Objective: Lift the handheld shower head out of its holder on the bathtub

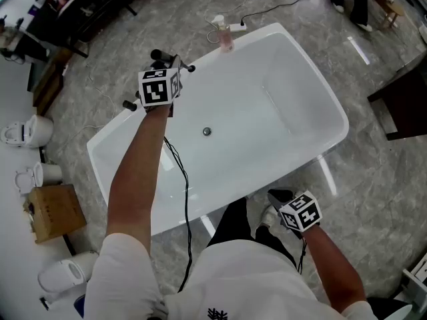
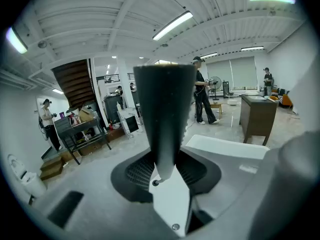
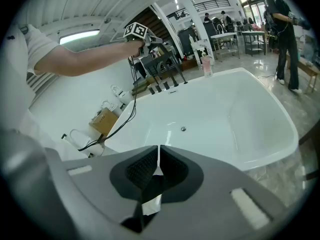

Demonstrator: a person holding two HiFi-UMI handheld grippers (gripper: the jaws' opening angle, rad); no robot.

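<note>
Grey marbled floor [image 1: 373, 179] filled the frame edges in the head view. White tub [image 1: 267, 132] lay diagonally across the middle, its long axis running from lower left to upper right. Brown box [image 1: 57, 211] sat at the left edge, with white toilets [image 1: 27, 132] above and below it.

Left gripper [image 2: 167, 169] was held over the tub's far rim, upper left of centre in the head view. Its jaws were clamped on the dark handle of the shower head [image 2: 165, 109]. In the left gripper view that handle stood upright between the pads and widened toward the top of the frame. In the right gripper view this gripper hung above a row of black taps [image 3: 165, 86] on the rim, apart from them. A black cable [image 1: 180, 179] trailed from it down along the arm.

Right gripper [image 3: 156, 166] sat at lower right in the head view, just outside the tub's near edge. Its jaws stood together with only a thin slit between them, and nothing was in that slit.

Pink bottle [image 1: 226, 40] stood on the tub's far rim, top centre. A small round drain [image 1: 207, 131] marked the tub bottom, just right of the left forearm.
</note>
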